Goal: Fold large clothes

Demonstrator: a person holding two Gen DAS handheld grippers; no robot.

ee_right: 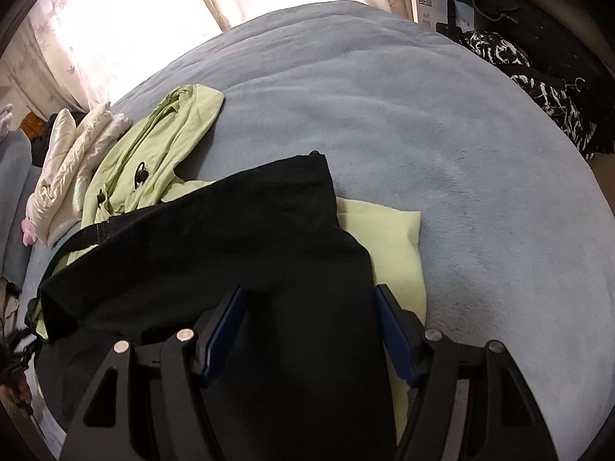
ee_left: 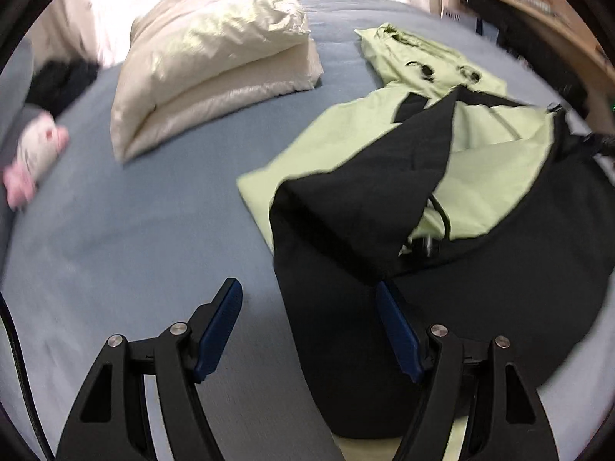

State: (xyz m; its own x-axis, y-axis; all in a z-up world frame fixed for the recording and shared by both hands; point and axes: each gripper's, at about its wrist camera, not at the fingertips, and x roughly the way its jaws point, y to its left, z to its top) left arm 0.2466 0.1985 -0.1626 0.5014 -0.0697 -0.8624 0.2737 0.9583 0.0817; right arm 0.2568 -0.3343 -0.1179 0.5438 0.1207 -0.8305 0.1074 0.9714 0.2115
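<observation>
Hovering open and empty-jawed, left tool [ee_left: 309,330] and right tool [ee_right: 309,332] flank the black-and-green jacket [ee_left: 384,192] beneath them on the bed [ee_left: 134,230], likely lining up to grab its hem.

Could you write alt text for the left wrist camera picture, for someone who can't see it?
A black and pale green jacket lies rumpled on a blue-grey bed, with the open left gripper above its near edge, holding nothing. Behind are a folded cream duvet and a pink soft toy.
</observation>
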